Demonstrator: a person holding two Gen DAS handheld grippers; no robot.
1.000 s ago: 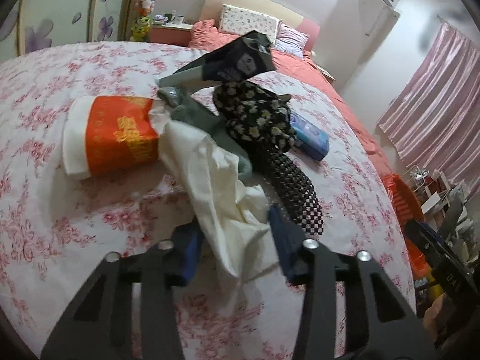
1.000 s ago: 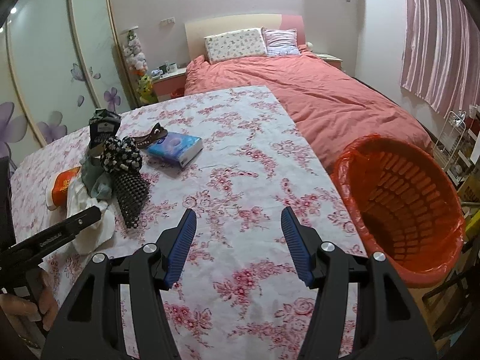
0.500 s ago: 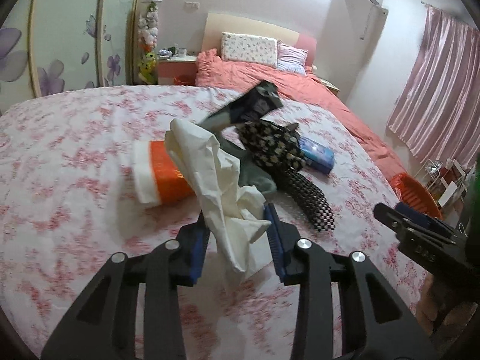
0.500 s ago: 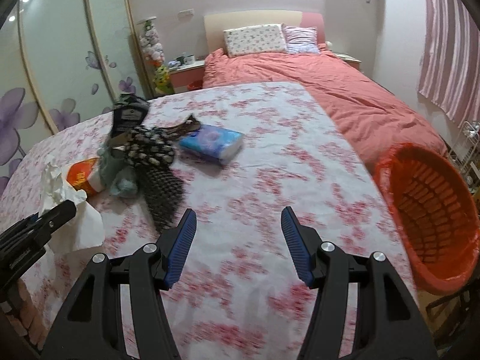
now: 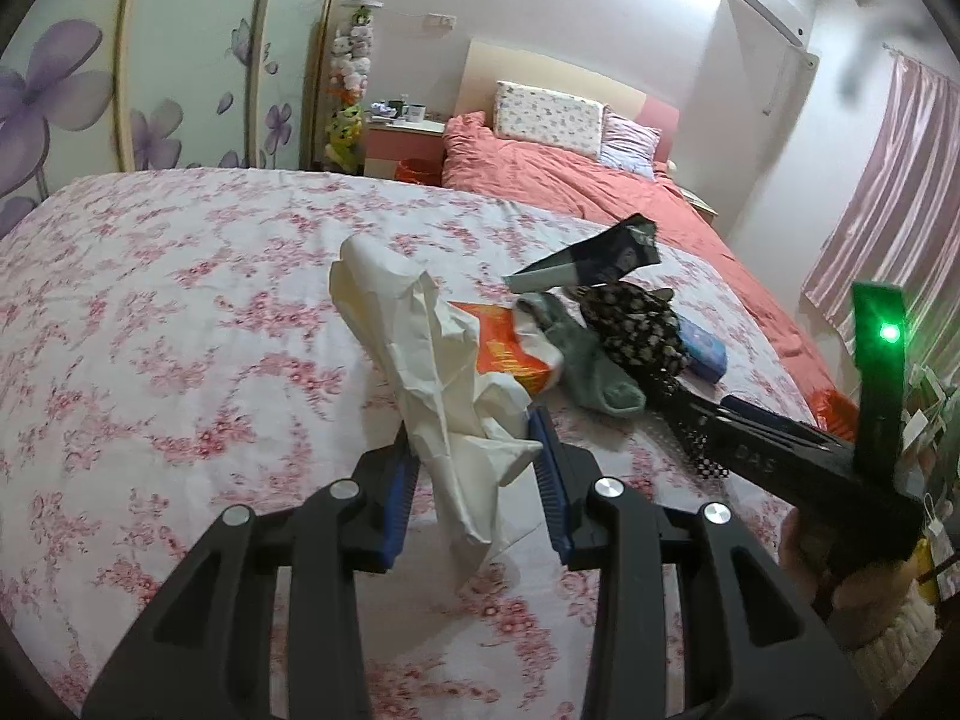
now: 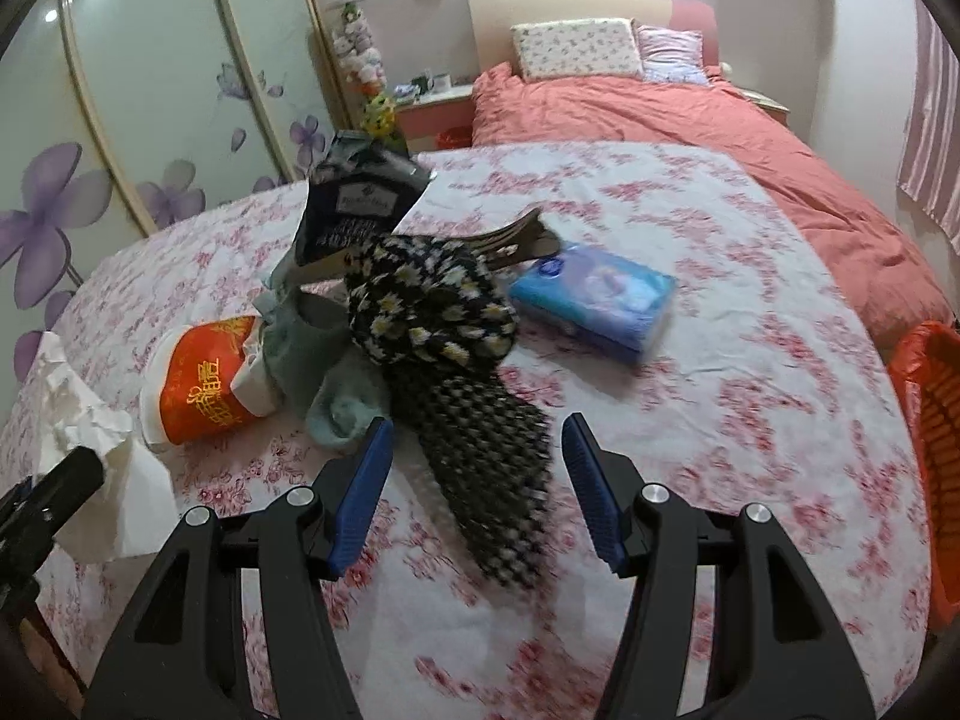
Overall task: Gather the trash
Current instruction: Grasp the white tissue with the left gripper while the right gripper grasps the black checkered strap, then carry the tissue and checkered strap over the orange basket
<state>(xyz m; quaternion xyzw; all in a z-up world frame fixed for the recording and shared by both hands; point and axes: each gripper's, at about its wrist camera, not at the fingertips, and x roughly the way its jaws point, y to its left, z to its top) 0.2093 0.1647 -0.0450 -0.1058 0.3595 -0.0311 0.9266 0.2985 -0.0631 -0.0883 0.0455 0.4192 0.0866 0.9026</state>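
My left gripper (image 5: 474,447) is shut on a crumpled white paper sheet (image 5: 438,372) and holds it lifted above the floral cloth; the sheet also shows at the left edge of the right wrist view (image 6: 90,426). My right gripper (image 6: 477,456) is open and empty, just above the end of a black-and-white checkered cloth (image 6: 492,450). The pile holds an orange-and-white paper cup (image 6: 201,381) on its side, a grey-green sock (image 6: 336,396), a dark snack bag (image 6: 357,204) and a black daisy-print cloth (image 6: 432,306).
A blue tissue pack (image 6: 594,300) lies right of the pile. An orange basket (image 6: 930,432) stands off the right edge of the floral-covered surface (image 6: 720,420). A bed with a red duvet (image 6: 660,114), a nightstand and a floral wardrobe lie beyond.
My left gripper closed on the white paper and lifted it off the pile. My right gripper moved left from near the basket to over the checkered cloth, still open.
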